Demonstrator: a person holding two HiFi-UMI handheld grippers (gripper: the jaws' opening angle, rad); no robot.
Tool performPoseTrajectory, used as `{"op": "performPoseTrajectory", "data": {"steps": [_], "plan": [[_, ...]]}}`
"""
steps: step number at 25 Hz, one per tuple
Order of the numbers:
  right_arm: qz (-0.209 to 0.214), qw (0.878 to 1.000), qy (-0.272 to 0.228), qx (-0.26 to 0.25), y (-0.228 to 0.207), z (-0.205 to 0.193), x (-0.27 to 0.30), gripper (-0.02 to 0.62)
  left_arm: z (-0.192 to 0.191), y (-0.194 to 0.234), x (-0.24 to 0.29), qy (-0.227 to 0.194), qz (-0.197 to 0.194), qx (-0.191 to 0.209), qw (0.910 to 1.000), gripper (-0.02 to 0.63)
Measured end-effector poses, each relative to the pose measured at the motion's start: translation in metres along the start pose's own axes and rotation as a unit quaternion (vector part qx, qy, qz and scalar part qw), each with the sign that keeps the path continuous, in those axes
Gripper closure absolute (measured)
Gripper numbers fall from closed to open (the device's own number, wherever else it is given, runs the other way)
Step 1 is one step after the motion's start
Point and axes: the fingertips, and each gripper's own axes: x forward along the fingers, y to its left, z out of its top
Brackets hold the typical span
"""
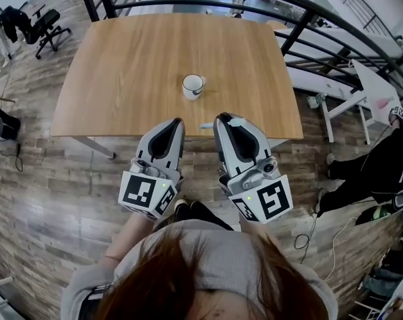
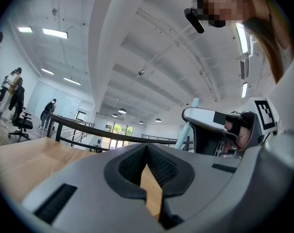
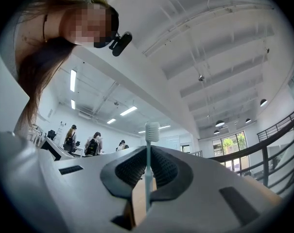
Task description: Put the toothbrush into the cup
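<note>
Clamping toothbrush (image 3: 147, 171) by handle, right gripper (image 1: 222, 119) jaws nearly together, bristle end sticking out past them. Left gripper (image 1: 177, 123) jaws closed, empty. Both at near bench (image 1: 121, 79) edge; cup (image 1: 193, 86) mid-bench, apart.

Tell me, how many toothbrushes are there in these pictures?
1. The toothbrush is clamped, bristles up, between the jaws of the right gripper. The cup on the table looks empty, and none lies on the tabletop.
</note>
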Motion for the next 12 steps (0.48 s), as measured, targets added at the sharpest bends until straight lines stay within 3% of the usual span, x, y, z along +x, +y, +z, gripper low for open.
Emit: {"op": "performPoseTrajectory", "data": {"steps": [7, 12], "plan": [[0.012, 0.998, 0.016, -0.059, -0.034, -0.057, 0.040, 0.563, -0.023, 0.013, -0.005, 0.021, 0.028, -0.011, 0.9993, 0.600], [0.016, 0.997, 0.017, -0.071, -0.071, -0.109, 0.085, 0.563, -0.046, 0.031, -0.018, 0.050, 0.063, -0.026, 0.9964, 0.600]]}}
